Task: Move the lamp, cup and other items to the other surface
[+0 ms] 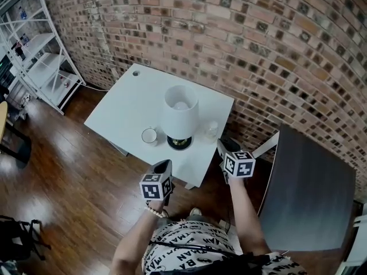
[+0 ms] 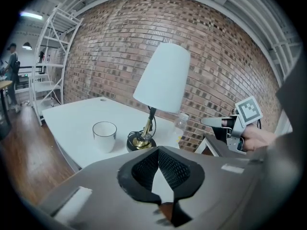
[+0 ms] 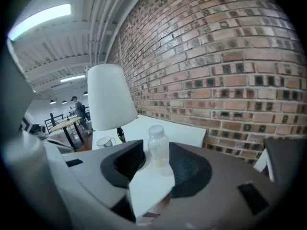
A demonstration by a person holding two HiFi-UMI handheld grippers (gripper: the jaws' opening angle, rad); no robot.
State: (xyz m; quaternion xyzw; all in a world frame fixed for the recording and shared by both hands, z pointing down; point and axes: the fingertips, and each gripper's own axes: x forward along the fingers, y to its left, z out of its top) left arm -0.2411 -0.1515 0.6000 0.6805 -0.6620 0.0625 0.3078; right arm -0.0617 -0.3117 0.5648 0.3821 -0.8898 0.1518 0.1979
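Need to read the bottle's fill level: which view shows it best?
Right gripper view: the bottle stands near, centred, whole. Left gripper view shows it small and far; head view, a faint clear shape.

Bench [image 1: 123,105] left half is lying open | cup [image 1: 149,136], lamp [image 1: 181,110], bottle [image 1: 211,132] are lining near edge | brick wall [image 1: 258,50] is closing off rear.

A: Background, quick?
B: Brick wall [image 1: 275,50] is running behind everything; a white shelf rack [image 1: 40,62] is standing against it at left.
A: Floor?
B: Wood floor [image 1: 69,176] is shining, with a black bag [image 1: 17,239] lying lower left. A person [image 3: 79,110] is standing far off, and a strip light [image 3: 41,19] is glowing overhead.
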